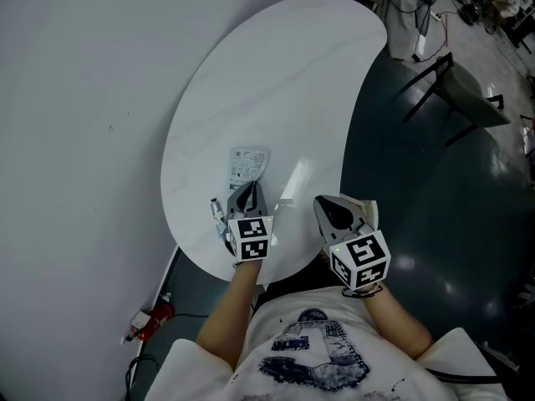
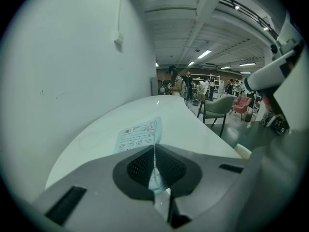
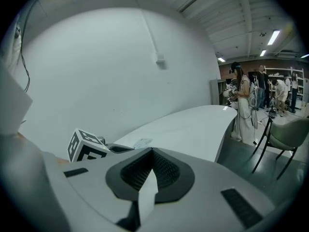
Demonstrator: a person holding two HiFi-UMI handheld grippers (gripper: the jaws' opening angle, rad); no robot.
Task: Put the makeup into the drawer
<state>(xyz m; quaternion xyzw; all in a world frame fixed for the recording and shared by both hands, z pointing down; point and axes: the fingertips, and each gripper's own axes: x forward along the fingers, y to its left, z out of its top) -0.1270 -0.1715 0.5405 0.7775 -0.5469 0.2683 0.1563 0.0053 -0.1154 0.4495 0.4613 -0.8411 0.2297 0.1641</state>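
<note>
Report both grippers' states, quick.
Left gripper: closed on the packet.
Right gripper: closed, empty.

Packet [image 1: 249, 164]: print too small to read, and its near end is hidden under the tips of the left hand-held gripper [image 1: 247, 189]. Small tube-like item [image 1: 216, 211] just left of that gripper is half covered by it; kind unclear. Bench [image 1: 276, 73]: near rim hidden behind the right hand-held gripper [image 1: 334, 213] and the person's arms [image 1: 230, 307]. Red object [image 1: 155, 314] on the floor is too small to identify. Torso [image 1: 318, 357] cut off by the head view's bottom edge.
</note>
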